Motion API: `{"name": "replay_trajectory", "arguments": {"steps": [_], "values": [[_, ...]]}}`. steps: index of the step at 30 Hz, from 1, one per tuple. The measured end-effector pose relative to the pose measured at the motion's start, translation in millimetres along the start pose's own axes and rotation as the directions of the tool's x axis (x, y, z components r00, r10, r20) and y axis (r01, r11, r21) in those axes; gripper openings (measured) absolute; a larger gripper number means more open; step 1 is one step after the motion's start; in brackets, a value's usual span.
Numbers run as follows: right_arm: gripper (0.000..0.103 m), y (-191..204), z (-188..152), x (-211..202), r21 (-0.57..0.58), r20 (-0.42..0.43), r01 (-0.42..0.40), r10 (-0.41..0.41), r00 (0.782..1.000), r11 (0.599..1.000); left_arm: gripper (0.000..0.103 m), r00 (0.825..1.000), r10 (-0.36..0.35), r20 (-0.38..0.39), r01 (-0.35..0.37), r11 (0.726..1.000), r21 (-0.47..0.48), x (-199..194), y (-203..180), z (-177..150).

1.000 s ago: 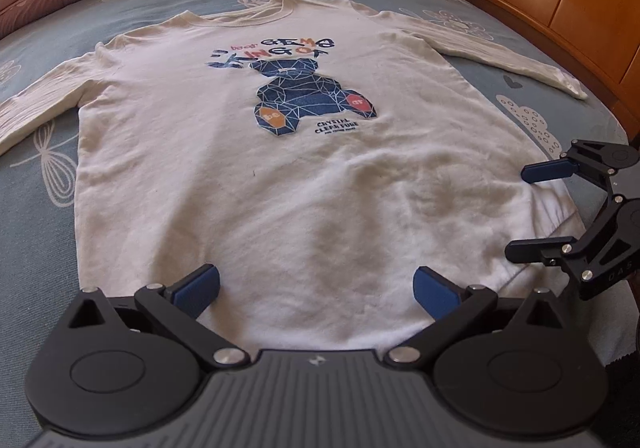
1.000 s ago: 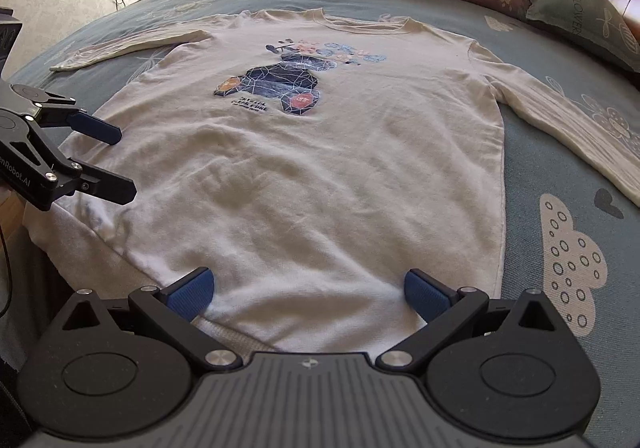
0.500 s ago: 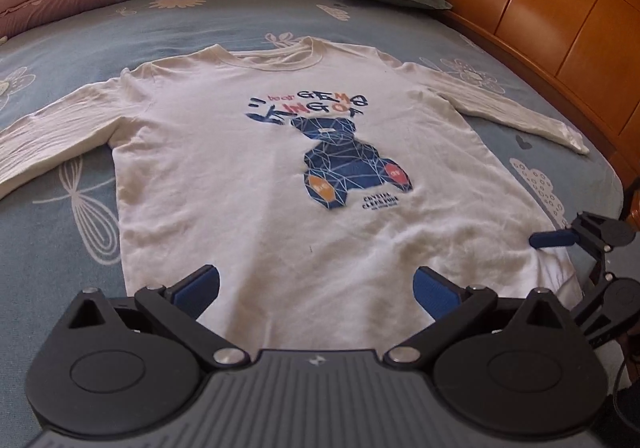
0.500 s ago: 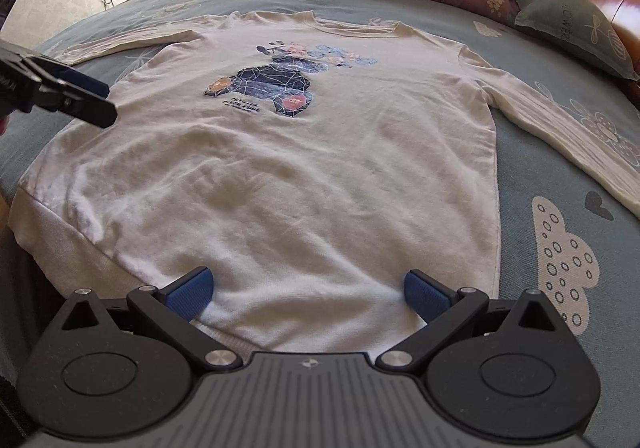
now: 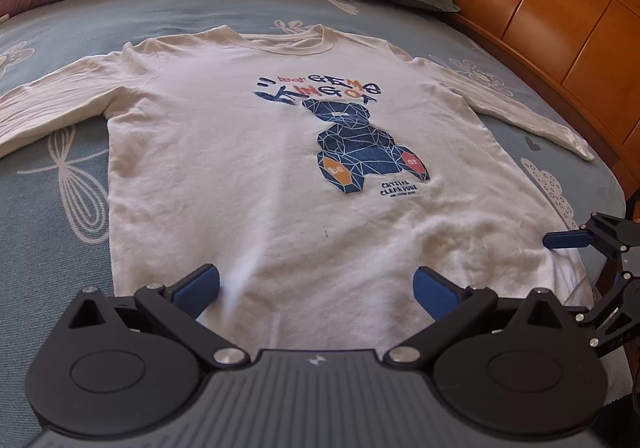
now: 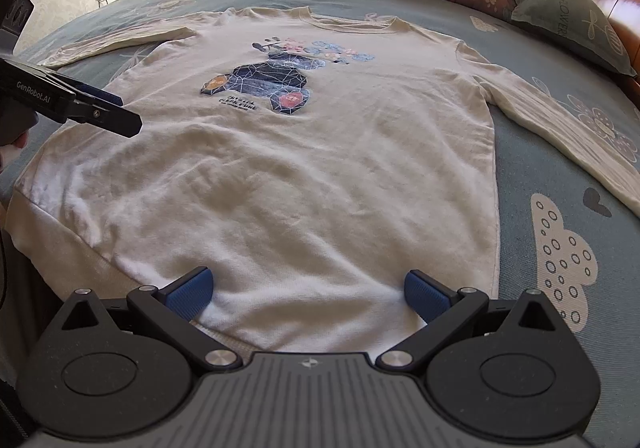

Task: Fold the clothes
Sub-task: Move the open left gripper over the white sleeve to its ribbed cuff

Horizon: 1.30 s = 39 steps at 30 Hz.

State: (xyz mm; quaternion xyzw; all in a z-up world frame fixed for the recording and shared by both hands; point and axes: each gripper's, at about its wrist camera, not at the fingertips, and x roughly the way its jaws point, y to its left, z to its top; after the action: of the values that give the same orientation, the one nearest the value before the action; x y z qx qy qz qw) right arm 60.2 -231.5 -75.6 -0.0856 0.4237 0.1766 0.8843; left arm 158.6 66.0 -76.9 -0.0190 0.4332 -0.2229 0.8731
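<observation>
Left wrist view shows a white long-sleeved shirt (image 5: pixel 256 176) lying flat and face up on the blue bed (image 5: pixel 52 208), filling the middle of the frame, collar toward the top, both sleeves spread out to the sides. The left gripper (image 5: pixel 316 286) hangs over the hem at the bottom of the frame, its fingers wide apart with nothing between them. The right gripper (image 6: pixel 306 290) sits likewise over the hem at the bottom of its own view, fingers spread and empty. To my eye the shirt is light, soft knit: it will sag and crease when lifted, and a pinch may catch only the top layer. The ribbed hem corners, cuffs and shoulder seams look the firmest places to take hold
</observation>
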Motion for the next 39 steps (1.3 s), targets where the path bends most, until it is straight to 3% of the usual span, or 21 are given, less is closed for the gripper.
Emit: {"name": "replay_trajectory", "arguments": {"steps": [5, 9, 12, 15, 20, 26, 29, 39], "values": [[0.103, -0.3, 0.9, 0.4, -0.001, -0.005, 0.0, 0.0, 1.0, 1.0, 0.102, 1.0, -0.023, 0.006, 0.023, 0.996, -0.085, -1.5, 8.1, 8.1], [0.103, -0.3, -0.1, 0.6, -0.002, -0.001, 0.0, 0.0, 1.0, 1.0, 0.102, 0.991, -0.083, 0.103, 0.103, 0.973, -0.207, -18.6, 39.0, 23.4], [0.103, -0.7, 4.8, 2.1, 0.001, -0.032, -0.003, 0.003, 0.999, 1.0, 0.102, 0.985, -0.044, 0.167, 0.094, 0.947, -0.306, -37.1, 78.9, 34.1], [0.103, -1.1, 15.3, 6.4, 0.013, -0.099, -0.001, 0.003, 0.995, 1.0, 0.102, 0.977, 0.067, 0.201, 0.021, 0.914, -0.404, -55.8, 126.7, 39.4], [0.103, -1.1, 29.9, 12.4, 0.033, -0.176, -0.002, 0.008, 0.984, 0.999, 0.102, 0.943, 0.203, 0.263, -0.007, 0.803, -0.596, -87.0, 213.5, 31.4], [0.103, -1.5, 56.4, 4.8, 0.056, -0.127, -0.032, 0.039, 0.991, 0.998, 0.102, 0.888, 0.317, 0.333, 0.102, 0.57, -0.815, -117.1, 305.9, -11.8], [0.103, 3.6, 67.5, 10.0, 0.034, -0.119, -0.031, 0.035, 0.992, 0.999, 0.102, 0.872, 0.354, 0.338, 0.152, 0.461, -0.874, -118.8, 335.6, -35.7], [0.103, 17.5, 69.8, 31.5, 0.022, -0.177, -0.049, 0.052, 0.983, 0.999, 0.102, 0.828, 0.415, 0.376, 0.176, 0.446, -0.878, -106.0, 361.1, -36.3]]}}
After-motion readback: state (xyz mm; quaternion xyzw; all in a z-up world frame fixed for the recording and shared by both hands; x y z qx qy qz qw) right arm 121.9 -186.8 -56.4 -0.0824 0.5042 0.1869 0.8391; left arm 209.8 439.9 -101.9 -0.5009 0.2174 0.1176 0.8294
